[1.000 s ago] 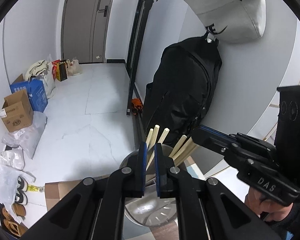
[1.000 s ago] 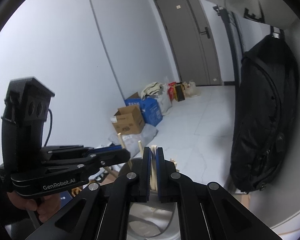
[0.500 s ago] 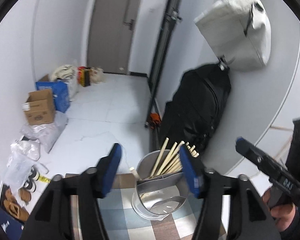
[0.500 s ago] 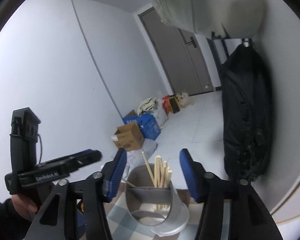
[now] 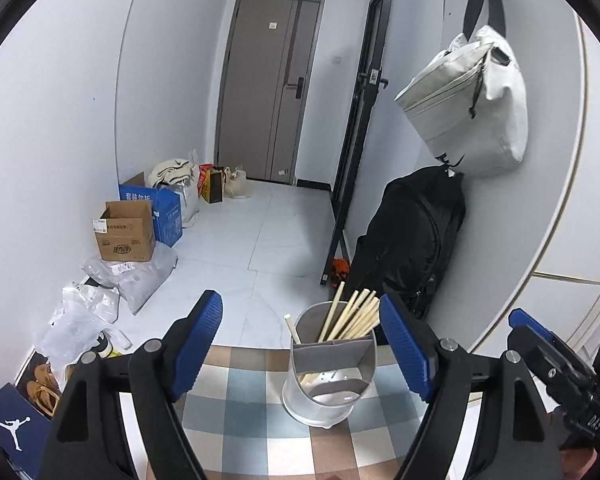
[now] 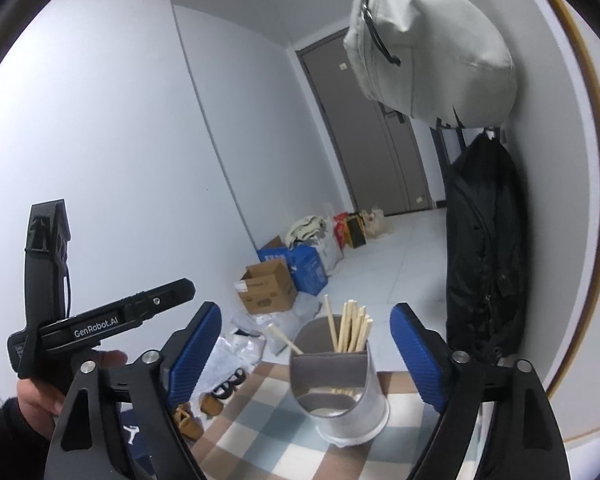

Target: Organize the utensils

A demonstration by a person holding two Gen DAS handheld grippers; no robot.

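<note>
Your left tool [image 5: 300, 340] is spreading, its blue pads [image 5: 196, 336] wide apart and nothing pinched between them; the metal utensil holder [image 5: 330, 380] shows in the gap, nearer the right pad but clear of both. Your right tool [image 6: 306, 348] is spreading as well, its jaws empty, and the same holder [image 6: 340, 392] stands framed between its fingers without touching either.

The holder sits upright on the checked cloth [image 5: 240, 400] covering the counter, close to the counter's far edge. A divider splits it into compartments. A bundle of wooden chopsticks [image 5: 352, 316] leans in the far compartment, tips fanning up and to the right, and one single chopstick [image 5: 293, 328] tilts away to the left. The near compartment looks open down to its shiny floor.

From the right view your left hand [image 6: 32, 404] grips the other tool's handle at the left. Beyond the counter, a black backpack [image 5: 412, 240] hangs against the right wall under a white bag [image 5: 468, 108], and cardboard boxes [image 5: 126, 232] sit on the floor at the far left.
</note>
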